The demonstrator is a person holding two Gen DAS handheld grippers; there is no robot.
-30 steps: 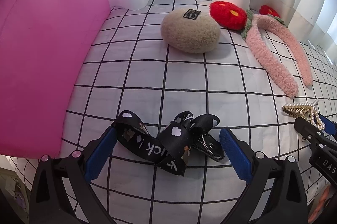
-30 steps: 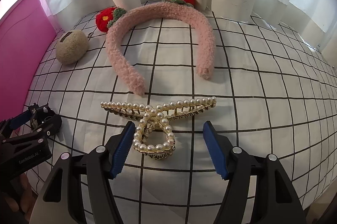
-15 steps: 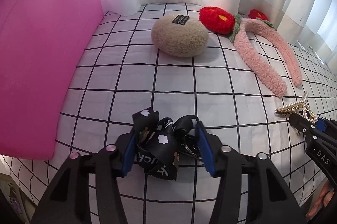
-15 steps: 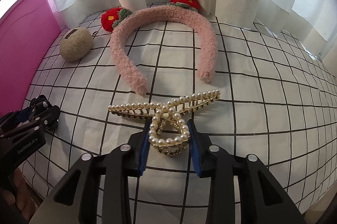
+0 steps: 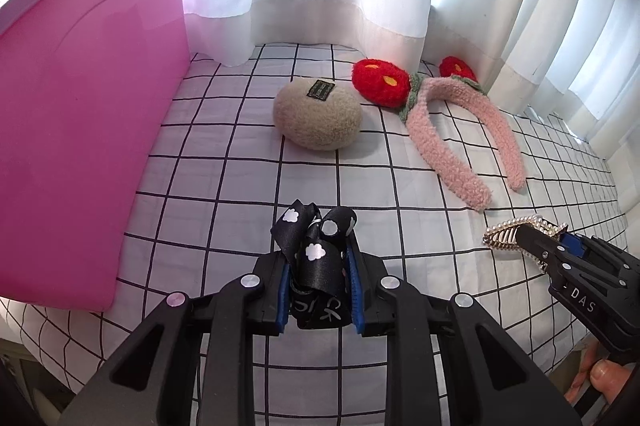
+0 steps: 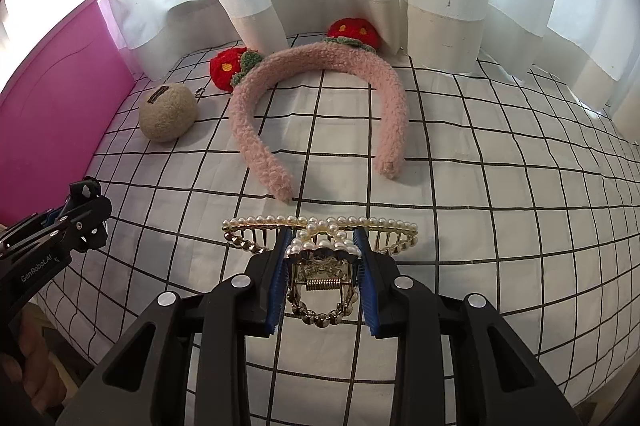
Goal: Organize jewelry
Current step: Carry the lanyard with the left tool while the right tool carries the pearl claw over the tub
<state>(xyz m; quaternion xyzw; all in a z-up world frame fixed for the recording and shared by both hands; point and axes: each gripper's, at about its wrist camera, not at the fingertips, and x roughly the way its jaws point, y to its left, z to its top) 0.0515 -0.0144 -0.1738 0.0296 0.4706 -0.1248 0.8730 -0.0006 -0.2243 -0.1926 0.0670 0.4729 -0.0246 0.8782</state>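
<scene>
The plush pouch (image 5: pixel 318 117) lies on the cloth (image 5: pixel 240 185) between the bin (image 5: pixel 80 129) and headband (image 5: pixel 460 129).

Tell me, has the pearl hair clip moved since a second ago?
Yes. The pearl hair clip, clamped in the right gripper, has tipped up off the checked sheet, its toothed side now facing the pink headband.

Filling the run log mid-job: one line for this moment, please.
left gripper: closing, shut on black ribbon | right gripper: shut on pearl claw clip | pink headband: on checked cloth

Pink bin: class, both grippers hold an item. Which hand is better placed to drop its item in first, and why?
Left, probably. The left gripper, closed on the black strap, sits beside the pink bin; the right gripper, holding the pearl claw clip, is farther off.
</scene>
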